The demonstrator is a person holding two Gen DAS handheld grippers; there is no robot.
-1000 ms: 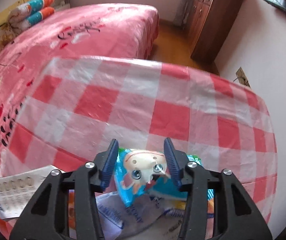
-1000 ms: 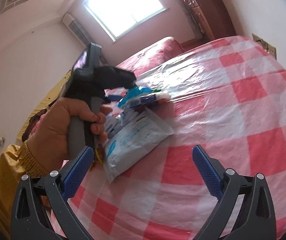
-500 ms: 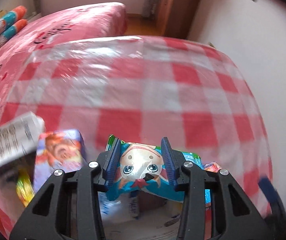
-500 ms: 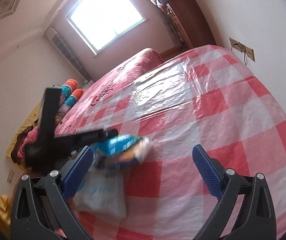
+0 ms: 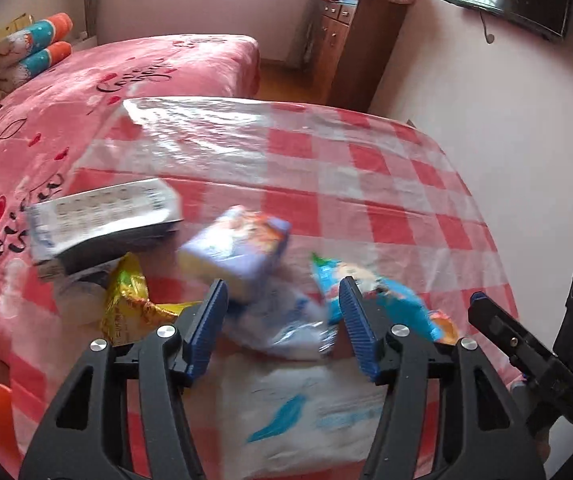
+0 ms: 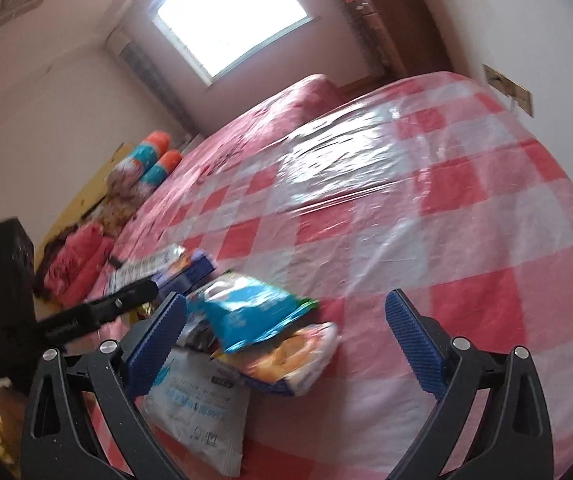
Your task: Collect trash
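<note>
A pile of trash lies at the near edge of the red-checked table (image 5: 366,184). In it are a blue snack packet (image 5: 370,292) (image 6: 254,312), a purple box (image 5: 242,248) (image 6: 190,272), a white pouch (image 5: 306,420) (image 6: 202,404), a yellow wrapper (image 5: 126,304), an orange packet (image 6: 294,356) and a pill box (image 5: 102,216). My left gripper (image 5: 282,328) is open and empty above the pile. My right gripper (image 6: 286,348) is open and empty, just behind the pile.
A pink bed (image 5: 126,80) lies left of and behind the table. A wooden cabinet (image 5: 354,44) stands at the back. A white wall (image 5: 506,120) runs along the table's right side. The other gripper's body shows at the right edge of the left wrist view (image 5: 526,356).
My left gripper has opened and let go of the blue snack packet, which now lies on the pile. My right gripper has moved closer to the pile, still open.
</note>
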